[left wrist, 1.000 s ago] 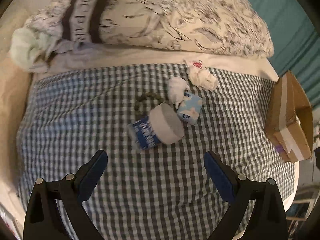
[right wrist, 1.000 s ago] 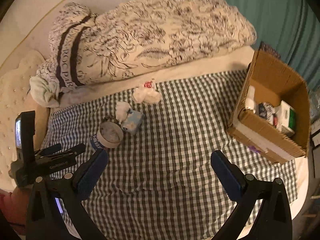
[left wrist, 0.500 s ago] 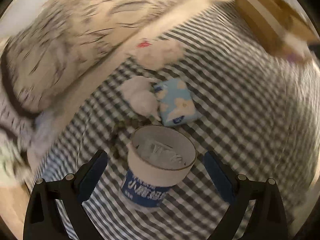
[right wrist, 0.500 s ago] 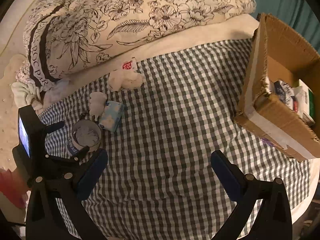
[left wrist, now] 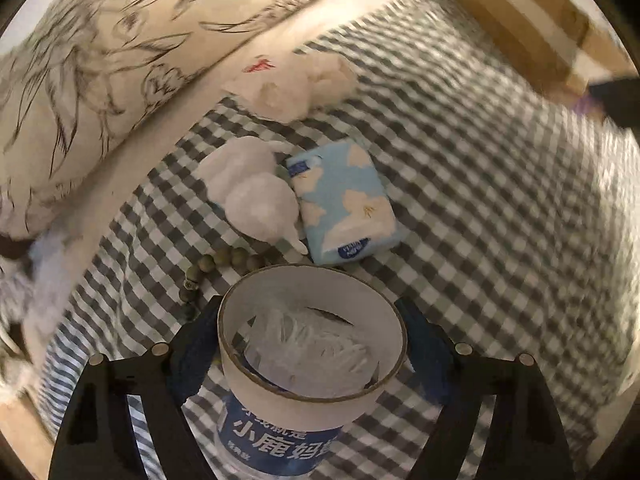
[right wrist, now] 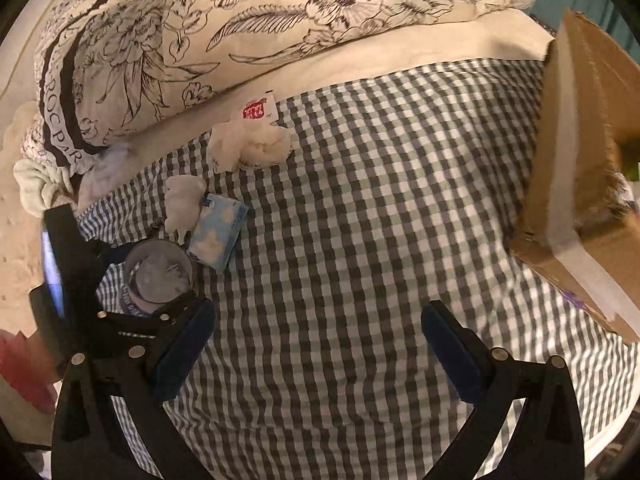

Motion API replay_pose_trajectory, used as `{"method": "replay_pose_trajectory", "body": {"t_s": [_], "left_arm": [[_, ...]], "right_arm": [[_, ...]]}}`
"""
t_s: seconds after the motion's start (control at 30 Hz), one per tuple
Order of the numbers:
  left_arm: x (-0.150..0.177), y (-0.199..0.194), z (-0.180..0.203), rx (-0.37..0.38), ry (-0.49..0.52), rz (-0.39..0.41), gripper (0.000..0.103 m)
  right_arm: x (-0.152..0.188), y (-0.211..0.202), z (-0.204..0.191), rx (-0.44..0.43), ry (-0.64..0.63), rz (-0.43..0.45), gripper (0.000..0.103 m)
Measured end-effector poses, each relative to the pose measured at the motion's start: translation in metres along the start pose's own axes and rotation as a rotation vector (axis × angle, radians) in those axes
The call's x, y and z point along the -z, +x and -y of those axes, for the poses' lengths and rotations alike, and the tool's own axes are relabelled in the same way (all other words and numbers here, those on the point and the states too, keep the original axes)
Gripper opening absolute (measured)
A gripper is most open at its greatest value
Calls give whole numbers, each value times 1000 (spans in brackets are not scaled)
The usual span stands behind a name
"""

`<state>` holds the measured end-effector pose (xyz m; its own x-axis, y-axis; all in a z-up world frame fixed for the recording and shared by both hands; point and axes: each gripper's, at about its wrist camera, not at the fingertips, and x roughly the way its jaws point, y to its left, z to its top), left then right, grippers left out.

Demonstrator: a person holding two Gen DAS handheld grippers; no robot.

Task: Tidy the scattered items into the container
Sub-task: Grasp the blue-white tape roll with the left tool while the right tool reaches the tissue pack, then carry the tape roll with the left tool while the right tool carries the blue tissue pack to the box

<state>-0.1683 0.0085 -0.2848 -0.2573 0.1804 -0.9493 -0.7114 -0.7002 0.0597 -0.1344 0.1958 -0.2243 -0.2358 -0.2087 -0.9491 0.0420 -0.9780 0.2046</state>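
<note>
fingers (left wrist: 196, 344), checked bedspread (right wrist: 380, 208), floral pillow (right wrist: 260, 12)

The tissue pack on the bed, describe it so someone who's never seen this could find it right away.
Start at the checkered sheet below the floral pillow. Near its pillow-side edge lies a cluster of small items; the tissue pack sits between a white plush toy and a round tub. It is the only flat, light-blue rectangle with white flowers.
</note>
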Motion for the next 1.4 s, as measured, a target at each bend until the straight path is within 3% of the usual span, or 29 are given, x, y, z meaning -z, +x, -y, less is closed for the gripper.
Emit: {"method": "replay_pose_trajectory", "body": {"t_s": [0.27,0.53,0.7,0.77,0.83,1.0,1.4], "left_arm": [[12,-40,-27,-21,-213,82,85],[39,-59,-63,-71,-365,74,85],[63,-66,-78,-96,-416,66,85],[72,-70,-84,-102,-436,63,85],[77,-71,-88,-109,-451,57,85],[88,-84,-89,-116,-461,62,85],[85,-152,-67,-87,-506,149,85]], "right_arm": [[-36,35,-41,-88,-27,13,103],[-45,91,-88,-67,-88,-37,102],[-39,123,-102,-35,-110,-97,85],[-33,128,-107,5,-153,-89,83],[-30,123,-109,-1,-184,-68,59],[-21,104,-103,-12,-216,-84,38],[20,-9,-77,-68,-207,-35,36]]}}
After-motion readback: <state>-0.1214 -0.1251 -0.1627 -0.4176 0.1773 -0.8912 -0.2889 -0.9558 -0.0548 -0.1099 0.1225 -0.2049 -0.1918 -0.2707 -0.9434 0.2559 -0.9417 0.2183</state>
